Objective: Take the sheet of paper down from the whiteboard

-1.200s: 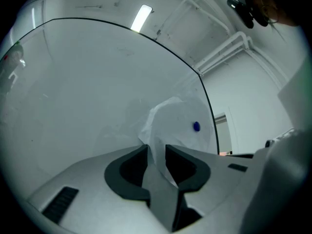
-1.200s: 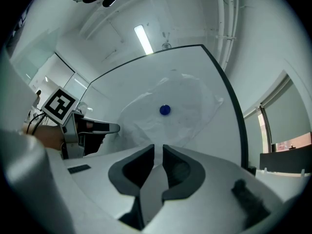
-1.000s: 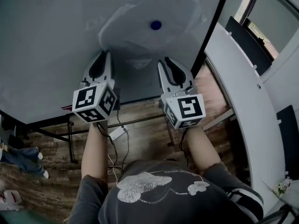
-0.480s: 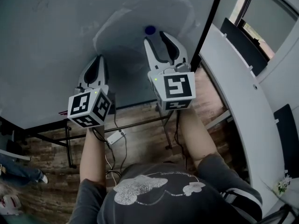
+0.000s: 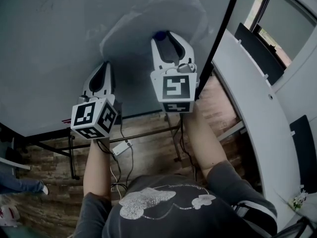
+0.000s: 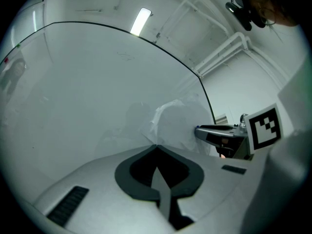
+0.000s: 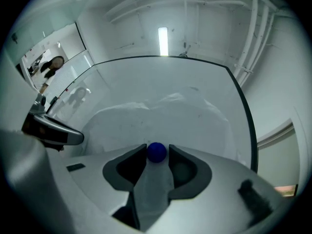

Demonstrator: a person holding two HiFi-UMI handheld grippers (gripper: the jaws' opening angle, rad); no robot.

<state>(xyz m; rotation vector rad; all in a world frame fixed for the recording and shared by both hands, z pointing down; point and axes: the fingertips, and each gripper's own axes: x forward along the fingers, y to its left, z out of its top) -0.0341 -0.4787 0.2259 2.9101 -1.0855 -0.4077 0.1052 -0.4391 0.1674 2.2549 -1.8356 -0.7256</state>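
One blue magnet [image 7: 156, 151] inside right gripper [image 7: 157, 149], left gripper [image 6: 156, 146] pinching paper [image 6: 176, 125]

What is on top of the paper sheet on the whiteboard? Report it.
A blue magnet sits on the sheet, between the right gripper's jaws. The part of the whiteboard behind the sheet is covered and cannot be seen.

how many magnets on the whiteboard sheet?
1: a blue magnet on the sheet of paper, between the right gripper's jaws. Others may be hidden behind that gripper.
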